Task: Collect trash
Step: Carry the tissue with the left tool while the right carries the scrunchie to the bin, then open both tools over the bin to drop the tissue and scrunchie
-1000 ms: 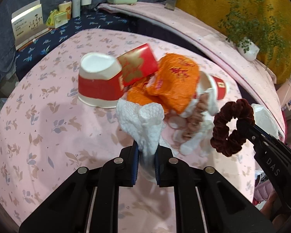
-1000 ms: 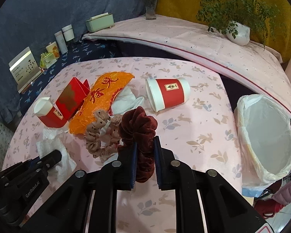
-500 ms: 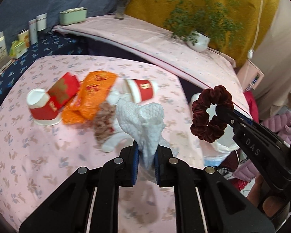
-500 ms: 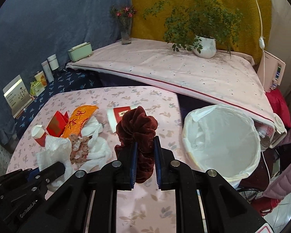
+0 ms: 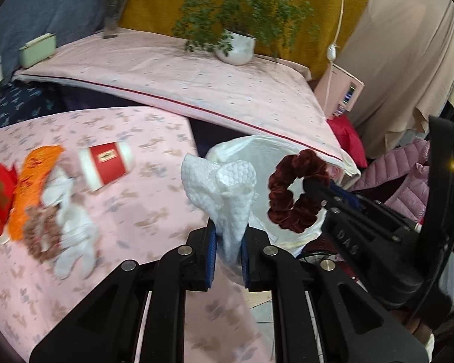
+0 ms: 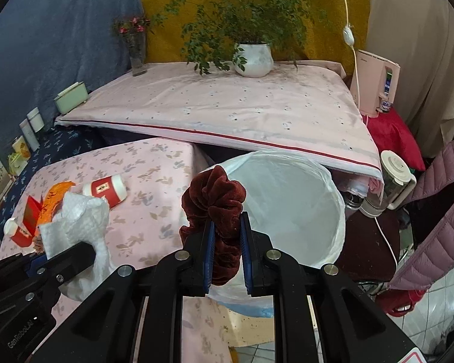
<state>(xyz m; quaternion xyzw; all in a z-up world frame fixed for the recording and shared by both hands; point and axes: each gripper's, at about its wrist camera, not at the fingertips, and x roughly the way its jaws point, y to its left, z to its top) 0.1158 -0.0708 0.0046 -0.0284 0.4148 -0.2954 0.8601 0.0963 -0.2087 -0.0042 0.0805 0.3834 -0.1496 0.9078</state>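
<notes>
My left gripper (image 5: 228,249) is shut on a crumpled white paper towel (image 5: 224,190) and holds it up near the table's right edge. It also shows in the right wrist view (image 6: 78,220). My right gripper (image 6: 226,242) is shut on a dark red velvet scrunchie (image 6: 215,202), at the near rim of the white-lined trash bin (image 6: 290,211). The scrunchie also shows in the left wrist view (image 5: 296,193), in front of the bin (image 5: 257,148).
On the pink floral table (image 5: 142,211) lie a red paper cup on its side (image 5: 106,166), an orange wrapper (image 5: 30,181), a red packet (image 5: 0,193), a brown scrunchie (image 5: 42,233) and white tissue (image 5: 72,236). A potted plant (image 6: 254,57) stands on the back bench.
Both grippers have swung right from above the trash pile towards the bin, each carrying its item. The bin now fills the middle of the right wrist view.
</notes>
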